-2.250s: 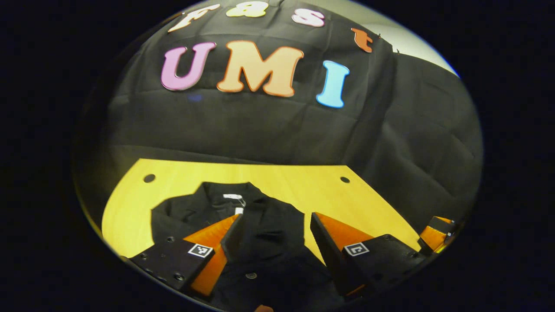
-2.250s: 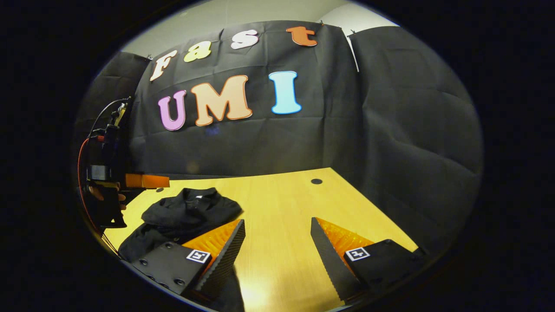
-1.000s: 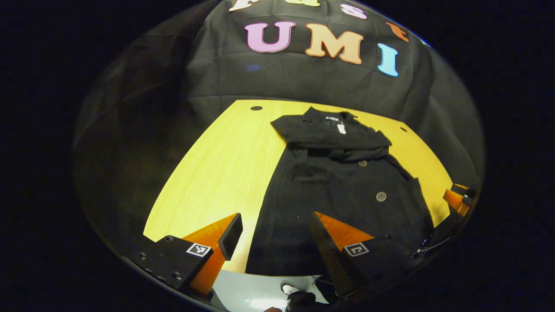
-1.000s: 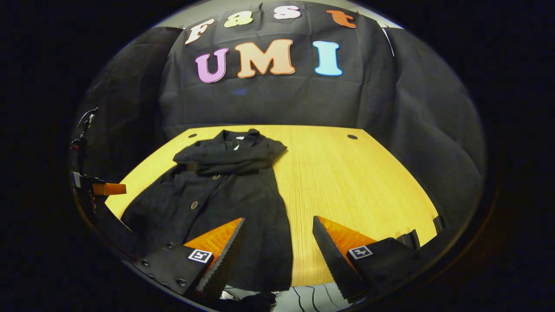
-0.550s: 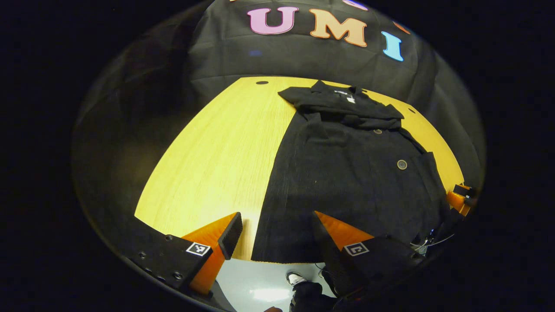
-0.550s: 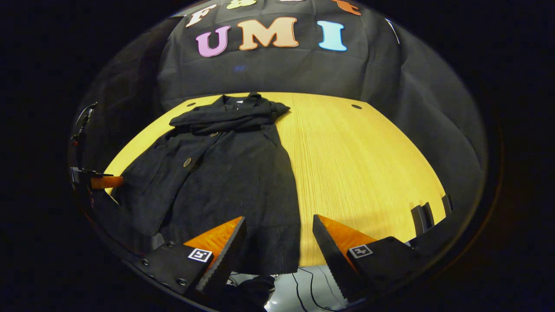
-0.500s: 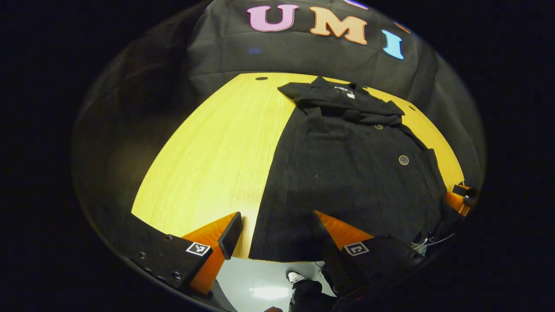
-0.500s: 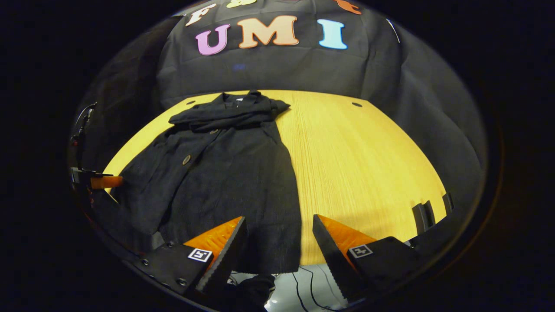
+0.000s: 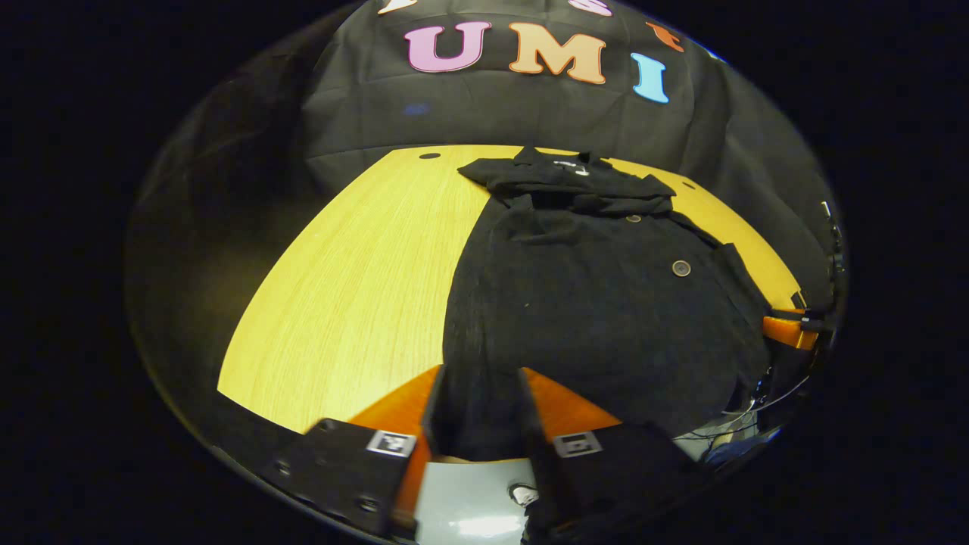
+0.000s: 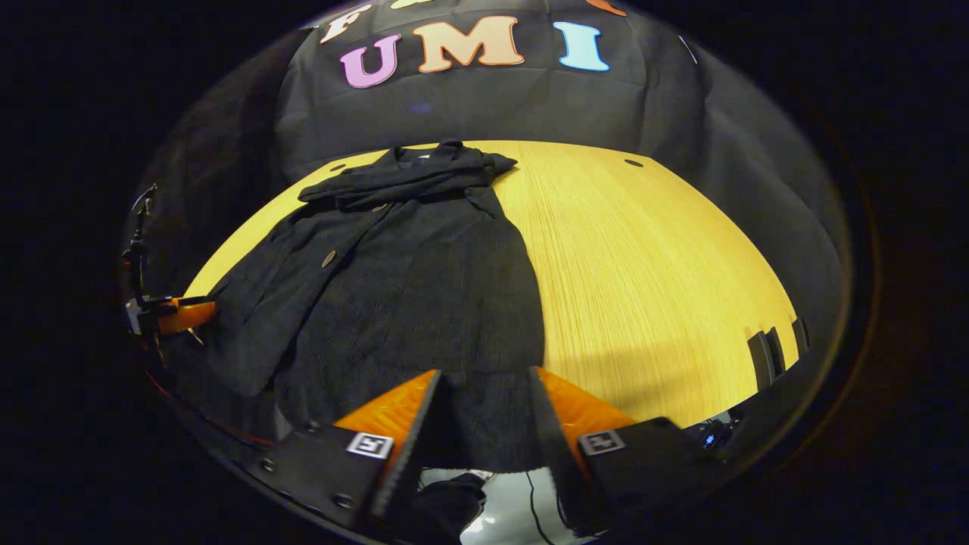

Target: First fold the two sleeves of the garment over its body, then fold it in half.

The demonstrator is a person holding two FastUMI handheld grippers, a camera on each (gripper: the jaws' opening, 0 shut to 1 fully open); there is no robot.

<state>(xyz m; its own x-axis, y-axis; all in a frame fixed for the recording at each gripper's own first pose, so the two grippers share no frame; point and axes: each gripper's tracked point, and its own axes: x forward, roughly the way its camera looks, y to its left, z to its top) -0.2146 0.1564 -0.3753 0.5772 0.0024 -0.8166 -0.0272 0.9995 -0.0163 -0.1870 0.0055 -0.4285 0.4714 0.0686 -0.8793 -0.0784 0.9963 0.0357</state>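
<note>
Left gripper (image 9: 480, 412) and right gripper (image 10: 480, 416) each had fingers narrowed astride the black garment's (image 9: 598, 303) near hem, contact unclear. Garment lay flat on the yellow table (image 9: 356, 280), sleeves folded across chest. Right gripper view showed cables (image 10: 530, 515) below.

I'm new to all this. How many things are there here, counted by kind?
garment: 1
buttons showing on it: 2
table: 1
tongs: 2, the left tongs and the right tongs
Total: 6
</note>
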